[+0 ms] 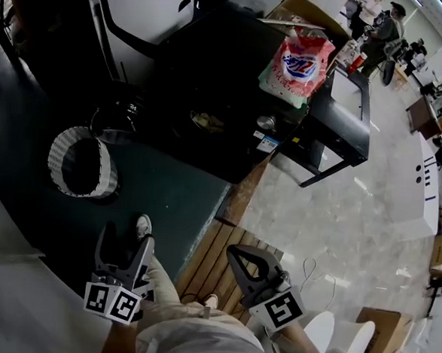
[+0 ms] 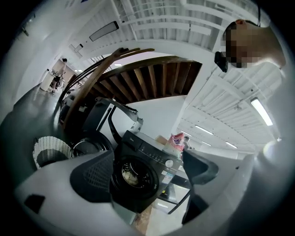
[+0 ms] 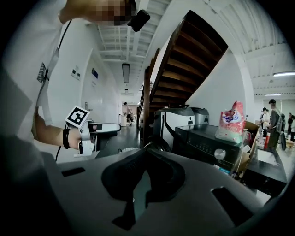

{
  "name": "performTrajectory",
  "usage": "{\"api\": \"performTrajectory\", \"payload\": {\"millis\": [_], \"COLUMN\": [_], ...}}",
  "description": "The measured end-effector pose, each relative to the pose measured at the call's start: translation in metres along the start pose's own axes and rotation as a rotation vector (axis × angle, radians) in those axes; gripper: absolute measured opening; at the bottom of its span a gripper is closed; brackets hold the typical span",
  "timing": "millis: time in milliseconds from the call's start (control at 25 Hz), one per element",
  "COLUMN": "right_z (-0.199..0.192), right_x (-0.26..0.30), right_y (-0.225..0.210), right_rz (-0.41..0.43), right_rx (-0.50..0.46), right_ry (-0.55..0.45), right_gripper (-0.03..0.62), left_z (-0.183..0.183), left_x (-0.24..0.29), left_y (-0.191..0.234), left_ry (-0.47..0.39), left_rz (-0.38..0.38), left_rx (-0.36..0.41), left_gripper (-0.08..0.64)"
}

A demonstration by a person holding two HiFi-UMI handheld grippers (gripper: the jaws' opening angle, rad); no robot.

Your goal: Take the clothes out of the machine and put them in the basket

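Both grippers were held low and close to the person's body, well apart from the machine (image 1: 212,81). This stand-off posture appeared suited to lining up on the opening before any reach was made. The left gripper (image 1: 126,241) had its jaws spread wide with nothing between them. Its own view looked straight at the front of the machine (image 2: 152,152), and the drum opening sat framed in the gap between the two jaws. The clothes (image 2: 129,174) lay inside the drum as a pale bundle, centred relative to the left jaws but far beyond their tips and in contact with neither. The round door (image 2: 87,147) stood swung open to the side, so the opening was unobstructed. The right gripper (image 3: 145,168) had its jaws pressed together at the tips and carried nothing; it pointed past the control panel of the machine (image 3: 207,138), not at the drum. This suggested that the left gripper was the one prepared for the first grasp. The basket (image 1: 60,153), white and ribbed, stood on the dark floor mat just beside the open door, on the person's left. That position would keep any transfer from drum to basket short. A detergent bag (image 1: 304,61) rested on top of the machine, clear of the working path. No clothes were visible in the basket, and the task was judged not yet begun.
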State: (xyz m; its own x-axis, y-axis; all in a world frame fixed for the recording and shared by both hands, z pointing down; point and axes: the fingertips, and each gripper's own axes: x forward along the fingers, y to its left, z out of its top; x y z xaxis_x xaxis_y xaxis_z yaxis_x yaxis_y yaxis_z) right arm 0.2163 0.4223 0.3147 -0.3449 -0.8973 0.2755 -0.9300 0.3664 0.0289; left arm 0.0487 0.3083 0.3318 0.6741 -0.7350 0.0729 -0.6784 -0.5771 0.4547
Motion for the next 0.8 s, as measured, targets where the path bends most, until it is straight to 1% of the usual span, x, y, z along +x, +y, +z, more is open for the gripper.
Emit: {"api": "performTrajectory", "payload": {"millis": [120,240,360,440,520,600,720,800], "right_z": [0.015,0.049,0.077,0.095,0.111,0.118,0.109,0.098], "right_x": [0.085,0.16,0.209,0.229,0.236,0.233,0.22,0.218], "right_y": [-0.018,-0.034,-0.04,-0.051,-0.065,-0.077,-0.095,-0.111], "right_rz": [-0.01,-0.041,-0.077,-0.12,-0.166,-0.209,-0.263,-0.28], "right_rx": [0.004,-0.03,-0.041,-0.012,0.007,0.017,0.044,0.059], "right_ry": [0.05,0.097,0.184,0.187,0.166,0.16,0.193,0.21], "right_gripper": [0.012,0.012,0.012,0.012,0.012,0.012,0.012,0.012], "left_z": [0.02,0.051,0.089,0.112,0.129,0.134,0.126,0.115], "left_x": [0.062,0.118,0.166,0.199,0.225,0.243,0.263,0.278], "left_y": [0.056,0.105,0.154,0.172,0.173,0.161,0.132,0.112], "left_ry": [0.025,0.062,0.112,0.119,0.115,0.125,0.157,0.171], "left_rz": [-0.04,-0.094,-0.14,-0.165,-0.199,-0.242,-0.314,-0.348], "left_rx": [0.033,0.042,0.062,0.077,0.109,0.121,0.108,0.1], "left_gripper": [0.459,0.459,0.459,0.459,0.459,0.459,0.459,0.459]}}
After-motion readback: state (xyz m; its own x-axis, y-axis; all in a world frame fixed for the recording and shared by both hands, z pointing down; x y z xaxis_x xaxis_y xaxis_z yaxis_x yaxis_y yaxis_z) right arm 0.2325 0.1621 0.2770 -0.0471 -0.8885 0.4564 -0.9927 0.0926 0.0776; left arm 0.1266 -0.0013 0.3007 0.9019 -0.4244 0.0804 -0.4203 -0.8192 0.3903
